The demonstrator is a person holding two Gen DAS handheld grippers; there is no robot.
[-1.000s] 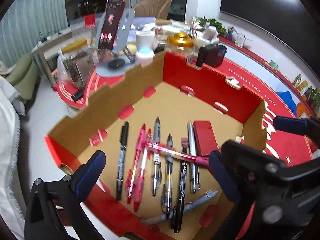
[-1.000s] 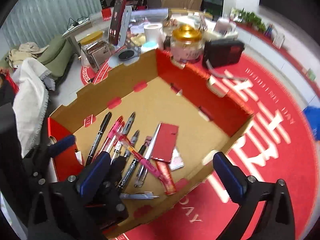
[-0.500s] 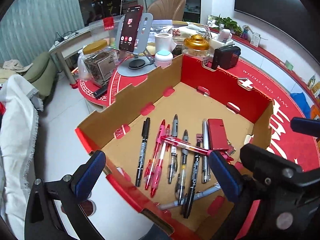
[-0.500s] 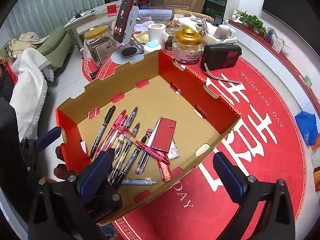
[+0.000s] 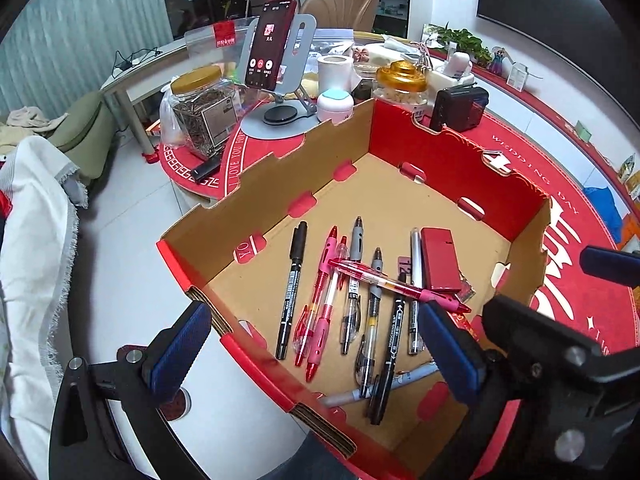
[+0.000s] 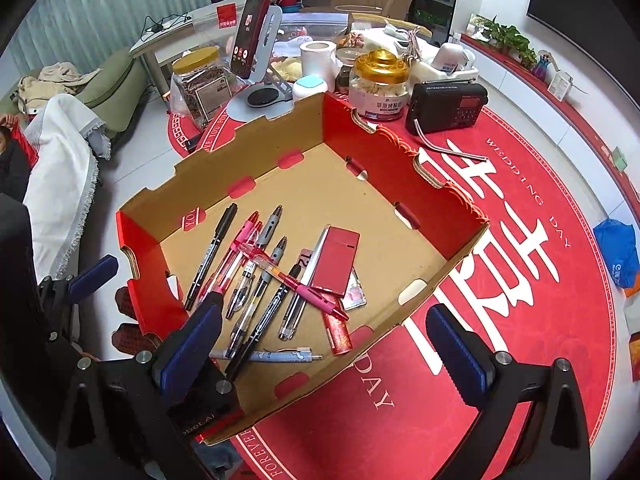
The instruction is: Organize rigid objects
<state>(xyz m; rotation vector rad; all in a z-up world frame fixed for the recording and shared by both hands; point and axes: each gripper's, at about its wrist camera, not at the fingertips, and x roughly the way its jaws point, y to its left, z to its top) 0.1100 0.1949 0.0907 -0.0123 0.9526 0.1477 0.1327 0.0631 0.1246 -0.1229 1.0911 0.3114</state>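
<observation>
The cardboard box (image 6: 224, 196) sits on the red mat (image 6: 520, 280); inside, pens (image 5: 352, 280) lie mostly parallel, tips toward the far wall — one pink pen (image 5: 400, 286) crosses them. Left gripper (image 5: 316, 356) and right gripper (image 6: 324, 352) hover above — both gaping, empty.

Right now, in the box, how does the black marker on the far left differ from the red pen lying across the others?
The black marker is opaque black, lying alone along the row; the red pen is clear-barrelled red with a pink grip, lying crosswise atop several pens. Both rest inside the cardboard box, ungripped.
</observation>
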